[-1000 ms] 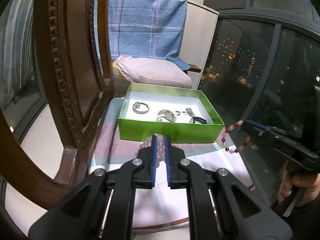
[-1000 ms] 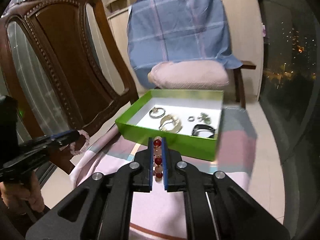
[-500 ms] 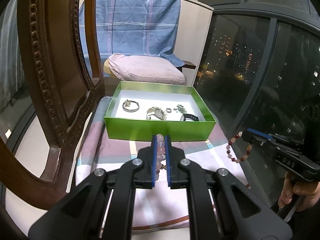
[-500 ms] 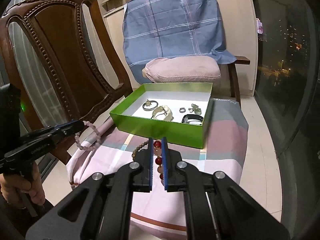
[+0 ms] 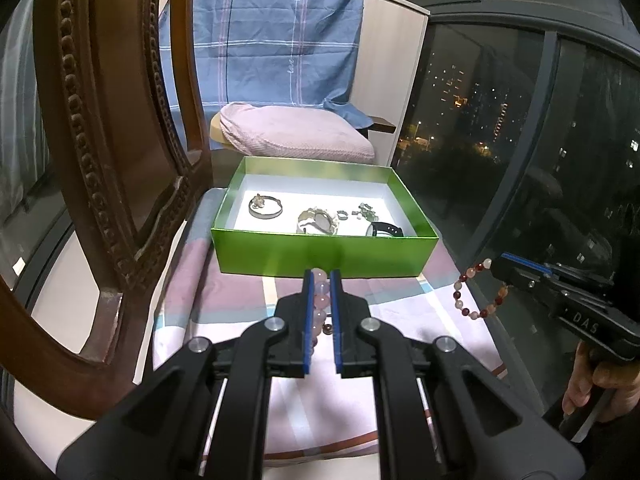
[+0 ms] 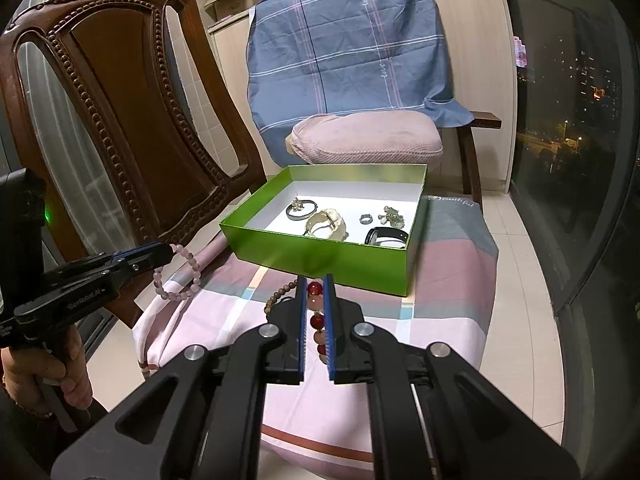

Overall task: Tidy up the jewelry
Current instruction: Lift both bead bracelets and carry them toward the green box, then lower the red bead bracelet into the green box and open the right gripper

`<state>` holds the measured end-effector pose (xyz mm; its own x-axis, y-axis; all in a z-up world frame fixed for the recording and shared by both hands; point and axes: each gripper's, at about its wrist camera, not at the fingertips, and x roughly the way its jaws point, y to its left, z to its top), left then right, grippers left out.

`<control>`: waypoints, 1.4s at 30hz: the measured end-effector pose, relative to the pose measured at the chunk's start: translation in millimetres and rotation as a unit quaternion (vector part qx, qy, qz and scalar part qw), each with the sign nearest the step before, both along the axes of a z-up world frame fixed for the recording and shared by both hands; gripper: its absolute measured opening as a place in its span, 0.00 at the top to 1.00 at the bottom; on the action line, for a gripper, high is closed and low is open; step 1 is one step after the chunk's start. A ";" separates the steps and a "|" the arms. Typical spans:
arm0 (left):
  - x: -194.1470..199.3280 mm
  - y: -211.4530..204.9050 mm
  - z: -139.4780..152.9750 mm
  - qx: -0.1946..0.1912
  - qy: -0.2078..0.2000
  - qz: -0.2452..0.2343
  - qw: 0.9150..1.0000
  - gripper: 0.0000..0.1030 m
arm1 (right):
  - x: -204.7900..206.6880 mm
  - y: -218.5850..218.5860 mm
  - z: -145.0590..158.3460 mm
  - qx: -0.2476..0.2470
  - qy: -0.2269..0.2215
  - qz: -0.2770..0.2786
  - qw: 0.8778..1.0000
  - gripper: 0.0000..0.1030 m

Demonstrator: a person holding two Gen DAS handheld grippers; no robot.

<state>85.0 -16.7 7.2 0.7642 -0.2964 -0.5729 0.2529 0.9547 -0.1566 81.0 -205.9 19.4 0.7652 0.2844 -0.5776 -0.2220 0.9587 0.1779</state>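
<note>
A green box (image 5: 324,250) (image 6: 320,254) stands on the cloth-covered seat and holds several pieces: a bangle (image 5: 265,207), a pale cuff (image 5: 318,222), a ring (image 6: 365,219) and a black band (image 6: 386,237). My left gripper (image 5: 321,276) is shut on a pink bead bracelet (image 5: 322,292), held just short of the box's near wall; it also shows in the right wrist view (image 6: 178,276). My right gripper (image 6: 314,280) is shut on a red and peach bead bracelet (image 6: 315,290), which hangs at the right in the left wrist view (image 5: 476,288).
A brown bead string (image 6: 280,296) lies on the striped cloth (image 6: 440,280) in front of the box. A carved wooden chair back (image 6: 120,120) rises at the left. A pink cushion (image 6: 366,136) and blue cloth (image 6: 348,44) sit behind. Dark window glass (image 5: 520,140) runs along the right.
Both grippers have drawn back and lifted away from the box with their bracelets held. The box looks smaller and farther than one second ago.
</note>
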 end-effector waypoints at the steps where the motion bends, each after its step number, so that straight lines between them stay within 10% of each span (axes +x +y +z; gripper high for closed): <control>1: -0.1 0.1 0.1 0.000 0.000 0.000 1.000 0.92 | 0.1 -0.3 -0.2 0.000 0.000 0.000 1.000 0.92; 20: 6.4 5.0 -5.8 0.000 0.006 0.006 1.000 0.92 | 11.7 10.2 -8.9 -0.007 0.013 -0.005 1.000 0.92; 30: 15.0 13.1 -11.1 -0.016 0.022 0.006 1.000 0.92 | 124.3 30.4 28.0 -0.017 -0.026 -0.045 0.999 0.92; 33: 14.9 16.3 -9.8 -0.018 0.022 0.008 1.000 0.92 | 153.7 21.8 40.1 -0.003 -0.031 -0.085 0.996 0.33; 42: 14.5 15.9 -12.4 -0.017 0.033 0.003 0.999 0.92 | 22.9 -35.3 8.4 0.061 -0.090 -0.136 0.985 0.10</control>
